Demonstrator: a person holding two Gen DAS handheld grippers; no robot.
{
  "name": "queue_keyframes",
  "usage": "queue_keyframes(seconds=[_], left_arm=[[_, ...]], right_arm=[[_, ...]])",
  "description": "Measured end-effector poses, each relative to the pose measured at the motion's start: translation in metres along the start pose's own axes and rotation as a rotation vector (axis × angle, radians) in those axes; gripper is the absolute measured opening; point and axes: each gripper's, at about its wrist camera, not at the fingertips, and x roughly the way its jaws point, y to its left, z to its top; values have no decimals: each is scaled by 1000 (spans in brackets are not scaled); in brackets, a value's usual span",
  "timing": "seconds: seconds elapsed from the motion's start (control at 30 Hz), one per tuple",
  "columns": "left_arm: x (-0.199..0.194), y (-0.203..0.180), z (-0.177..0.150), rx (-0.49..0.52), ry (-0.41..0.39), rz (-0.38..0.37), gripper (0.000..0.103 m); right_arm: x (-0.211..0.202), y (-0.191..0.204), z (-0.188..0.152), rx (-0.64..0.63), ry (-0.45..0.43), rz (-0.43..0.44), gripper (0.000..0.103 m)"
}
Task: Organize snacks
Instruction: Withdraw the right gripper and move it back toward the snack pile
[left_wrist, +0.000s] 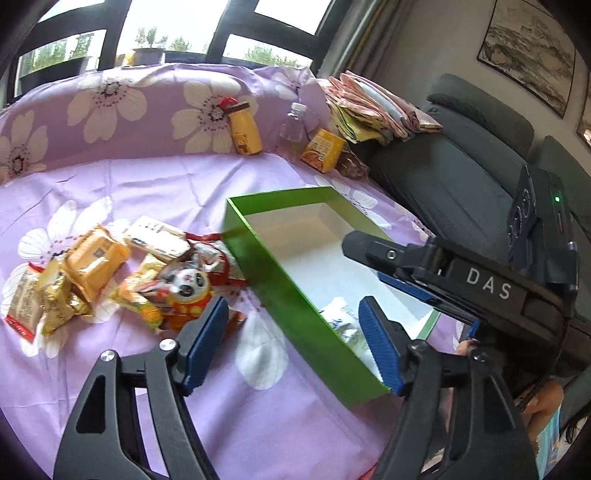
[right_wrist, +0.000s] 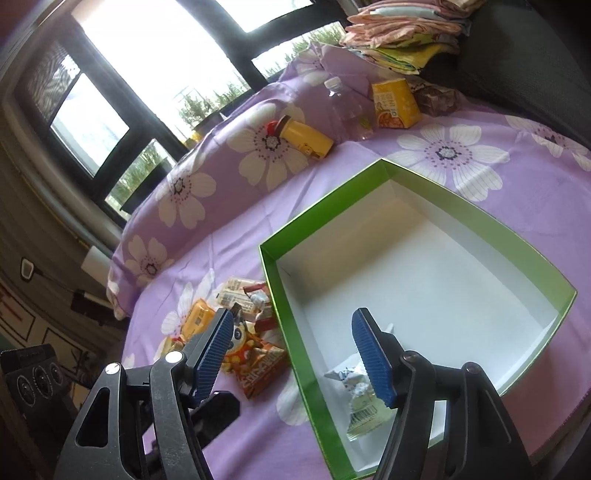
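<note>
A green box (left_wrist: 295, 295) with a white inside sits on the purple flowered cloth; it also shows in the right wrist view (right_wrist: 291, 332). One white snack packet (right_wrist: 364, 402) lies in its near corner, partly seen in the left wrist view (left_wrist: 341, 321). A pile of snack packets (left_wrist: 96, 273) lies left of the box, with a panda packet (left_wrist: 186, 291) nearest; the pile also shows in the right wrist view (right_wrist: 243, 339). My left gripper (left_wrist: 291, 343) is open and empty, straddling the box's near wall. My right gripper (right_wrist: 295, 354) is open and empty above the same wall, and also shows in the left wrist view (left_wrist: 391, 266).
At the back stand a yellow bottle (left_wrist: 245, 129), a clear water bottle (left_wrist: 291, 127) and a yellow carton (left_wrist: 321, 149). Folded cloths (left_wrist: 373, 107) lie on a dark sofa (left_wrist: 461, 166) at the right. A cushion ridge (left_wrist: 110, 110) borders the far side.
</note>
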Motion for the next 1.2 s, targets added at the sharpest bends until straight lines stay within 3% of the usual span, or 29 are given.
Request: queue_keyframes(seconds=[0.1,0.23,0.4,0.53,0.7,0.83,0.97,1.2], left_arm=[[-21,27,-1,-66,-46,74,86],[-43,65,-7,-128,-73,182,86],[-59,116,-26,-210,-97,273,87],[-62,152,-42,-296,-104,322,87],[-62,172,-52,-339,-109,330,87],[-65,173,-52,-350,-106,310,87],[-69,174,-53,-353,-108,318,87],[-70,179,-57,-368,-107,305,87]], right_arm=[[-1,23,-10,-76,-37,-32,82],[7,45,-25,-131,-45,37,82],[20,72,-58,-273,30,142,82],[13,98,-85,-420,5,92,82],[10,102,-108,-394,35,93,82],[8,103,-121,-419,24,38,82],[7,96,-131,-389,8,45,82],[19,83,-142,-356,53,17,82]])
